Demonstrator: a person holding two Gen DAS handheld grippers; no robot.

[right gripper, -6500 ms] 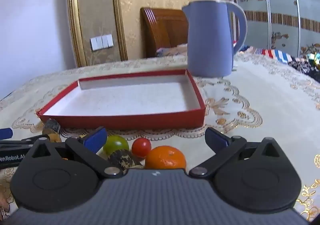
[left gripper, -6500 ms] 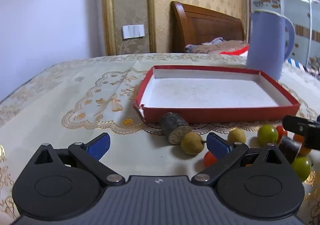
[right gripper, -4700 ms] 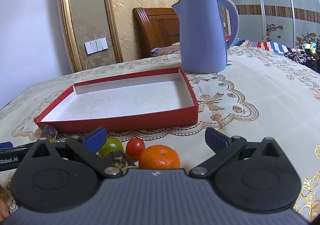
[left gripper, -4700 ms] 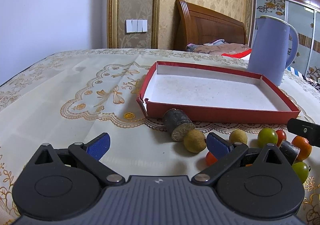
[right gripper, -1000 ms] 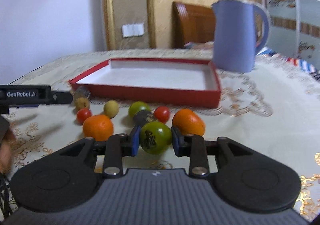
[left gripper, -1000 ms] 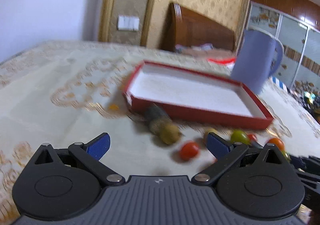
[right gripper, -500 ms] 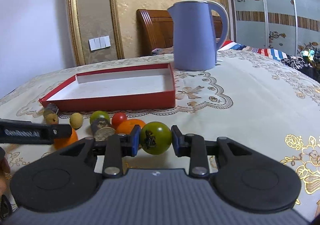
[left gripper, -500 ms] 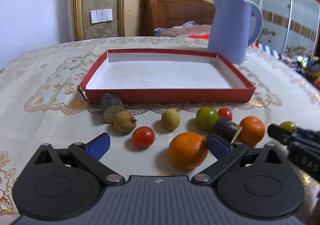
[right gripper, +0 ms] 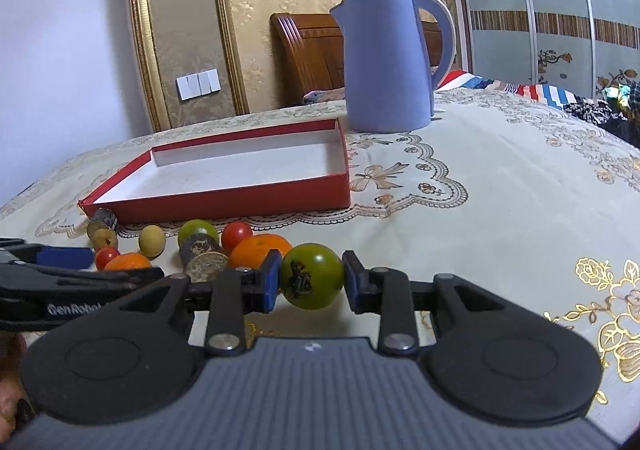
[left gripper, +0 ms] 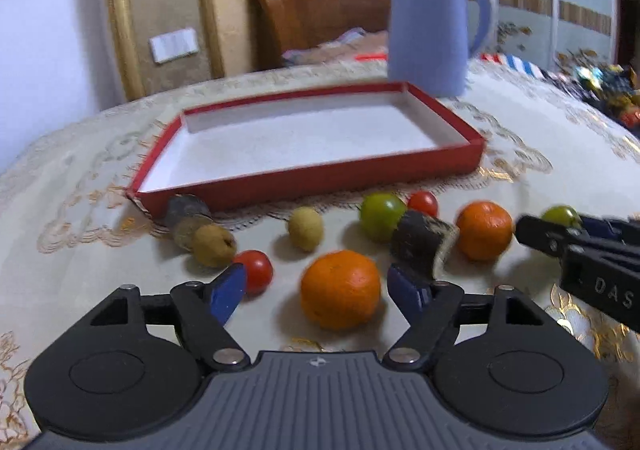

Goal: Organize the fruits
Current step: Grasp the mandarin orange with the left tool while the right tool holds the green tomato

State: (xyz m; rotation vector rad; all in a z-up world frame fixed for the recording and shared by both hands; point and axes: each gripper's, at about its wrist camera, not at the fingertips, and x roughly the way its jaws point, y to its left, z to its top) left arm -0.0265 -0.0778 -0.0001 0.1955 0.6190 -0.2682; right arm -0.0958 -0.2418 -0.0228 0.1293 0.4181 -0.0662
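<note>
The right claw [right gripper: 311,282] grips a green tomato [right gripper: 311,276] with a dark blemish between its blue pads, low in the centre of the right wrist view and raised off the embroidered cloth of the bench [right gripper: 500,186]. The left claw [left gripper: 316,292] stands open near the bottom centre of its own view, its blue fingertips [left gripper: 226,292] spread to either side of an orange mandarin [left gripper: 340,290] without touching it. A red cherry tomato [left gripper: 256,270] sits just beside the left fingertip, and a dark cylindrical piece [left gripper: 422,244] lies just beyond the right one. Further back, across the middle of the frame, lie a tan longan [left gripper: 212,245] against a second dark cylinder [left gripper: 186,212], a pale yellow fruit [left gripper: 306,228], a green tomato on the cloth [left gripper: 382,216], a second red tomato [left gripper: 423,203] and a second mandarin [left gripper: 484,230]. Behind them, a shallow red tray [left gripper: 320,178] with a white floor holds nothing; the motion blur in this view leaves its far rim soft. A blue kettle [right gripper: 386,62] stands behind the tray's right corner, in the upper centre of the right wrist view. At the right edge of the left wrist view the right claw appears from the side, the held green tomato showing at its tip.
</note>
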